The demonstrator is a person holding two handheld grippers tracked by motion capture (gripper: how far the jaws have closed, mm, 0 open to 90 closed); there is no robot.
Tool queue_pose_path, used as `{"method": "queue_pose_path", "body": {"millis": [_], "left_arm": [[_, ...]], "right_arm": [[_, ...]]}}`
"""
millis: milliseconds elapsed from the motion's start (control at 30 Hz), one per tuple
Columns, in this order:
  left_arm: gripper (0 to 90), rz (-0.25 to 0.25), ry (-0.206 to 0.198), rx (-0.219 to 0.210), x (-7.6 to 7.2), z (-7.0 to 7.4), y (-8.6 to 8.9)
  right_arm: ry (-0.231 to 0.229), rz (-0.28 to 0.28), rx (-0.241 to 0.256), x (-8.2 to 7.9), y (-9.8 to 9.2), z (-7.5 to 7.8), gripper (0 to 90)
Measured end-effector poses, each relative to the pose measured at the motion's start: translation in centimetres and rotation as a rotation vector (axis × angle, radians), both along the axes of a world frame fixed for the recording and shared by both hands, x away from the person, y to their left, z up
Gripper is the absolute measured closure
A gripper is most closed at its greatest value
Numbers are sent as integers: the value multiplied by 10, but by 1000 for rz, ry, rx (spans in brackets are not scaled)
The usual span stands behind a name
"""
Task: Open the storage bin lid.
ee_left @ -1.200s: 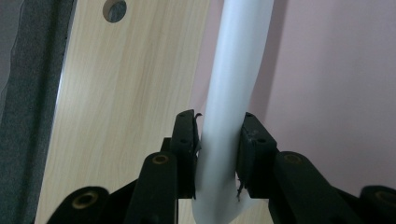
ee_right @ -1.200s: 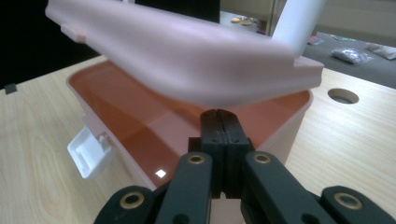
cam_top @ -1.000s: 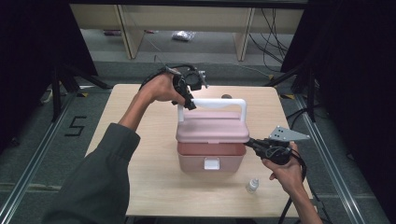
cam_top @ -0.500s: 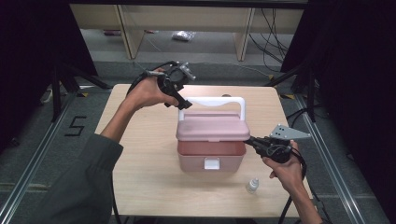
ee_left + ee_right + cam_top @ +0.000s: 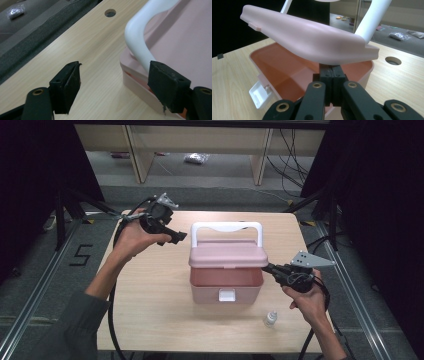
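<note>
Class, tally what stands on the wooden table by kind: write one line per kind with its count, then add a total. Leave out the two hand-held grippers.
Pink box with white handle: 1
Small white bottle: 1
Total: 2

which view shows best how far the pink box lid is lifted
The right gripper view: the lid tilts up off the box, with the shut right gripper under its edge. The high view shows the lid from above, with the open interior below its front edge. The left gripper view catches just a corner beside the white handle.
</note>
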State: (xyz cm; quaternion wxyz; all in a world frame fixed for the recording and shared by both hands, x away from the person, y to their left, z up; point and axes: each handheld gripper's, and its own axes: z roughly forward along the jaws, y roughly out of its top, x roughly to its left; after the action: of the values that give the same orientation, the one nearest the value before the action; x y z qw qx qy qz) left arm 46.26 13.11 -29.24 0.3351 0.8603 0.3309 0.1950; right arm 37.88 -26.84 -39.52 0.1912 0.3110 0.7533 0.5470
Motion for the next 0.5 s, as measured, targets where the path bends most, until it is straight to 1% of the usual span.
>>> {"method": "queue_pose_path", "body": {"millis": [33,67,100,133,167,200,233,300,333,367,400,433,467,500], "left_arm": [[253,6,8,8,-2,-3,3],[250,-1,13,32,-3,-6,7],[249,4,18,18,-5,-10,8],[249,3,14,26,-7,-11,11],[250,24,1,-1,-9,-15,12],[249,28,0,-1,-10,-17,13],[249,28,2,-2,-11,-19,14],[249,28,3,-21,-14,-26,15],[248,26,2,-27,-16,-28,15],[248,21,1,-35,-18,-31,15],[247,15,7,-44,-20,-34,15],[246,14,6,-48,-22,-37,14],[246,9,10,-53,-24,-41,13],[245,4,13,-57,-26,-44,12]], "right_arm": [[30,7,2,-1,0,2,900],[3,5,-7,1,-1,2,900],[7,10,-7,1,-1,3,900],[21,3,-7,0,0,5,900],[1,7,-10,2,0,5,900],[22,4,0,1,0,6,900],[21,14,5,3,0,6,900],[29,9,9,2,1,8,900],[25,-1,-10,2,0,9,900],[7,3,-19,3,0,9,900],[8,4,-18,4,0,10,900],[16,11,-9,4,0,10,900],[23,0,4,3,1,10,900],[3,6,-5,5,1,10,900]]}}
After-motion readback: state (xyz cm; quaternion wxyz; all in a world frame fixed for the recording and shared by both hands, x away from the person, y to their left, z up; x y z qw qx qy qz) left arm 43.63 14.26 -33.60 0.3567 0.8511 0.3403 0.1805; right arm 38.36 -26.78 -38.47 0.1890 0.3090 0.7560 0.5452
